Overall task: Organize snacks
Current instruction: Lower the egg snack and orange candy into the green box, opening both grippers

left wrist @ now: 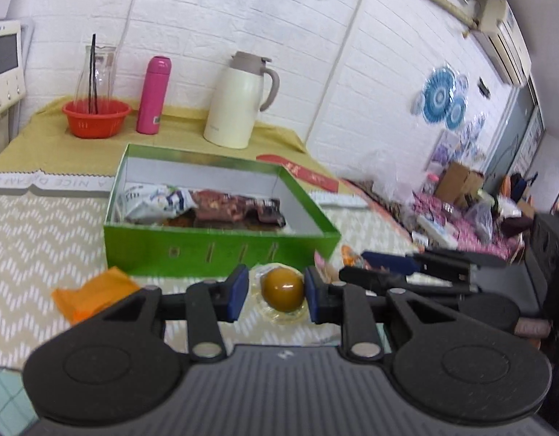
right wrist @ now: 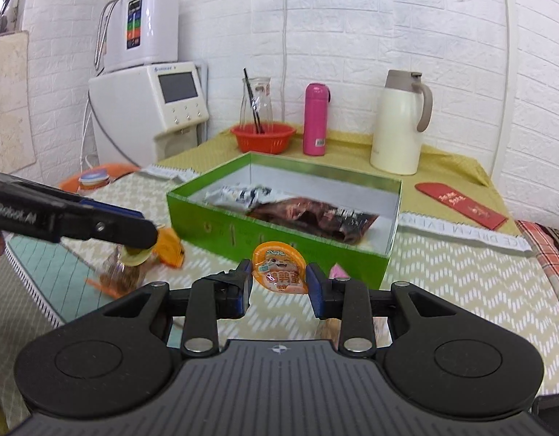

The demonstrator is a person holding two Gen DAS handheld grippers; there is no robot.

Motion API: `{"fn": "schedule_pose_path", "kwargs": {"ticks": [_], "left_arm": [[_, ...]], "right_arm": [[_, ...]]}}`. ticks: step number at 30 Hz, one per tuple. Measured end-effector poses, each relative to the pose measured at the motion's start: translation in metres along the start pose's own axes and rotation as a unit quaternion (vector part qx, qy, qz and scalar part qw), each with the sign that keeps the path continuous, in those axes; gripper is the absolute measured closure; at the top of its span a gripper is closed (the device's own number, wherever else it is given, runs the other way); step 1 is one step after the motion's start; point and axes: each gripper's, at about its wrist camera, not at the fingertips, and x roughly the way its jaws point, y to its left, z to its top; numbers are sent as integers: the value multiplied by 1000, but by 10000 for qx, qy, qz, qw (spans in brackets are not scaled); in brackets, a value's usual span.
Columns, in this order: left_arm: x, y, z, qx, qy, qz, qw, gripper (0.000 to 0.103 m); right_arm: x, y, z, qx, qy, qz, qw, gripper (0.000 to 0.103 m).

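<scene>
A green box (left wrist: 221, 252) stands on the table with a white snack bag (left wrist: 154, 201) and a dark red snack bag (left wrist: 235, 207) inside; it also shows in the right wrist view (right wrist: 279, 232). My left gripper (left wrist: 277, 290) is shut on a brown egg in a clear cup (left wrist: 283, 289), just in front of the box. My right gripper (right wrist: 279, 283) is shut on an orange-lidded egg pack (right wrist: 279, 267), also in front of the box. The left gripper shows in the right wrist view (right wrist: 137, 239) at the left.
An orange packet (left wrist: 94, 294) lies left of my left gripper. A brown snack pack (right wrist: 121, 276) and a pink packet (right wrist: 339, 271) lie by the box. A cream jug (left wrist: 239, 101), pink bottle (left wrist: 153, 95) and red basket (left wrist: 96, 116) stand behind. A red envelope (right wrist: 461, 203) lies right.
</scene>
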Motion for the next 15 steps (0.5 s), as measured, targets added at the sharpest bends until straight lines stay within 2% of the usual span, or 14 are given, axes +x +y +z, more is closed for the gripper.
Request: {"fn": "schedule_pose_path", "kwargs": {"ticks": [6, 15], "left_arm": [[44, 10, 33, -293, -25, 136, 9995, 80], [104, 20, 54, -461, 204, 231, 9985, 79]], "right_arm": [[20, -14, 17, 193, -108, -250, 9994, 46], [55, -36, 26, 320, 47, -532, 9981, 45]]}}
